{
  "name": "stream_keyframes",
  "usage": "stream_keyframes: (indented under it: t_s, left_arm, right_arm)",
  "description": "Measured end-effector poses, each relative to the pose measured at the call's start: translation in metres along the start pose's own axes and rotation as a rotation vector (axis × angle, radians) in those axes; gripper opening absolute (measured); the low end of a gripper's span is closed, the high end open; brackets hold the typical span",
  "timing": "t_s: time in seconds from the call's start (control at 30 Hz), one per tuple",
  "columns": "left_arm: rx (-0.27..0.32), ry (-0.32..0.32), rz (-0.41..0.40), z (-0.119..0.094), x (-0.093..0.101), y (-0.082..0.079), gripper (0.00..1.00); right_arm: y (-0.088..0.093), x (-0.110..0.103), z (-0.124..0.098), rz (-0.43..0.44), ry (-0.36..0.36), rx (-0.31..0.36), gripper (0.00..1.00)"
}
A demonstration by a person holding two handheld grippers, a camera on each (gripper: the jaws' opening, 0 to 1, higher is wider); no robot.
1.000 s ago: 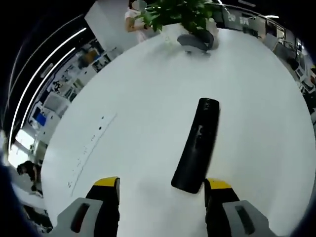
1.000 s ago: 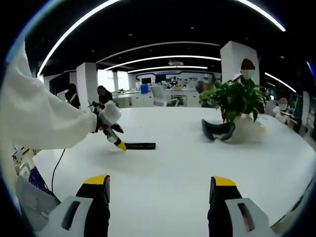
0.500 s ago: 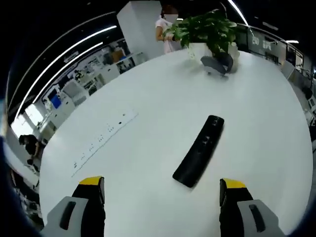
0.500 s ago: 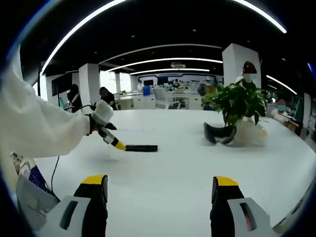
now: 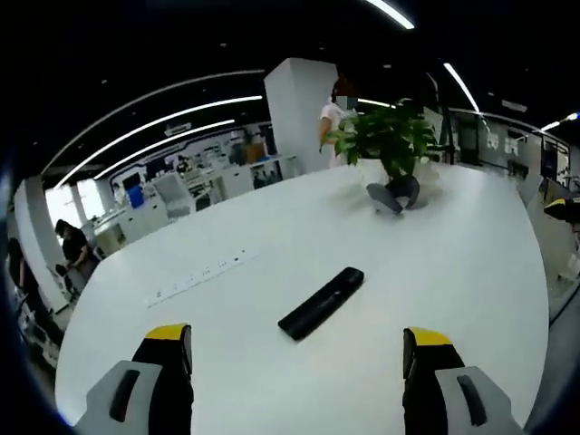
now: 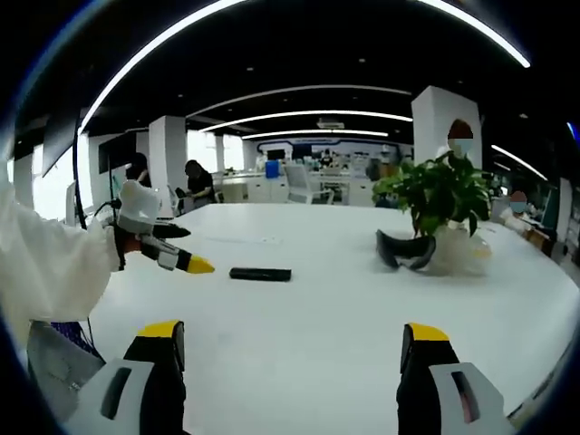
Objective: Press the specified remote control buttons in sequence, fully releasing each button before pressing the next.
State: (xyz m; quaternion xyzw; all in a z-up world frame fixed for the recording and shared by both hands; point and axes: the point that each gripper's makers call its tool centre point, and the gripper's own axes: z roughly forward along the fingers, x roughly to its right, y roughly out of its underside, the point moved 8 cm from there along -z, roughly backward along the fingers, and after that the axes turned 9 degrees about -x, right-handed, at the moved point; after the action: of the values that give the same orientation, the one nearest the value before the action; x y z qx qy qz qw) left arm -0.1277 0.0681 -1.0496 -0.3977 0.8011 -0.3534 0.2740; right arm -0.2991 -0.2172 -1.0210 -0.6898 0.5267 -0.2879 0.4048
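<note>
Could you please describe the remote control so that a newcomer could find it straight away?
Start at the big white table with the potted plant at its far side. Nearer, alone on the bare tabletop, lies the remote control: a slim, flat black bar, unlike the curved dark headset by the plant.

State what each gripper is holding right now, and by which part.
Nothing is held. The left gripper and the right gripper are both open with nothing between their jaws; the remote control lies free on the white table.
</note>
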Motion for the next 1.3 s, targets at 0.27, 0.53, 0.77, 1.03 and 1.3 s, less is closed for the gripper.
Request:
stream_keyframes:
  t_s: [0.27, 0.53, 0.77, 1.03, 1.3]
  left_arm:
    - [0.076, -0.050, -0.118, -0.061, -0.003, 0.016, 1.00]
    - [0.122, -0.098, -0.163, -0.104, 0.013, 0.027, 1.00]
    - [0.138, -0.144, -0.266, -0.134, 0.016, 0.063, 1.00]
    - [0.139, -0.202, -0.256, -0.150, 0.033, 0.080, 1.00]
    - [0.137, -0.209, -0.311, -0.144, 0.045, 0.092, 1.00]
  right_arm:
    - [-0.001, 0.005, -0.003, 0.013, 0.006, 0.005, 0.99]
    - [0.001, 0.005, -0.008, -0.040, 0.037, -0.008, 0.99]
    - [0.001, 0.014, -0.012, -0.031, 0.082, 0.014, 0.98]
    - [0.002, 0.018, -0.007, -0.027, 0.087, -0.009, 0.98]
    - [0.005, 0.020, -0.007, -0.058, 0.126, -0.026, 0.96]
